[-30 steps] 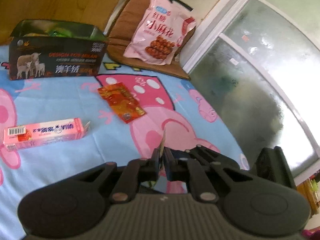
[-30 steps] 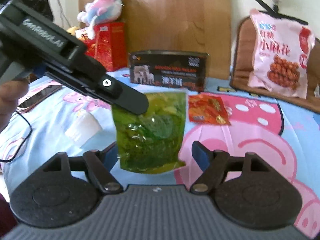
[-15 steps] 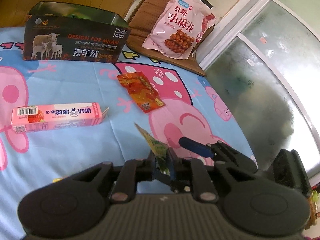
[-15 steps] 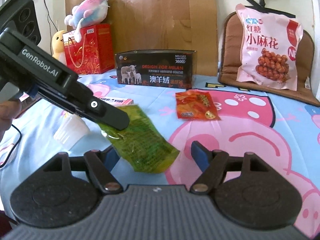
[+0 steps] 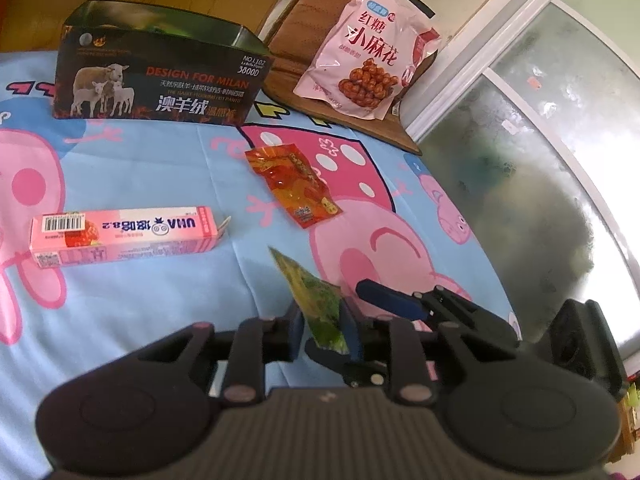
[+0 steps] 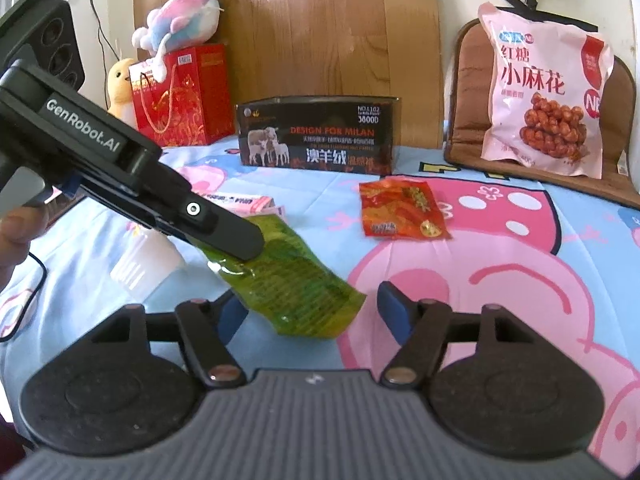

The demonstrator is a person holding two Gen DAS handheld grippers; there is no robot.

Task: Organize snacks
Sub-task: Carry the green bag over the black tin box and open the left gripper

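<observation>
The left hand-held gripper [image 5: 320,330] is easing off the green packet [image 6: 286,280] still between its jaws, while the right hand-held gripper [image 6: 312,312], apart, closes around its lower end. The red packet [image 5: 294,184] and pink box [image 5: 124,236] lie loose on the bed [image 5: 140,168], outside the black box [image 5: 160,76].

A home bedroom, by the look of it: a cartoon-pig bedsheet [image 6: 520,248] covers the surface, plush toys [image 6: 180,16] sit atop a red gift bag [image 6: 180,96] by a wooden headboard [image 6: 328,28], and a frosted sliding glass door [image 5: 532,128] stands alongside
</observation>
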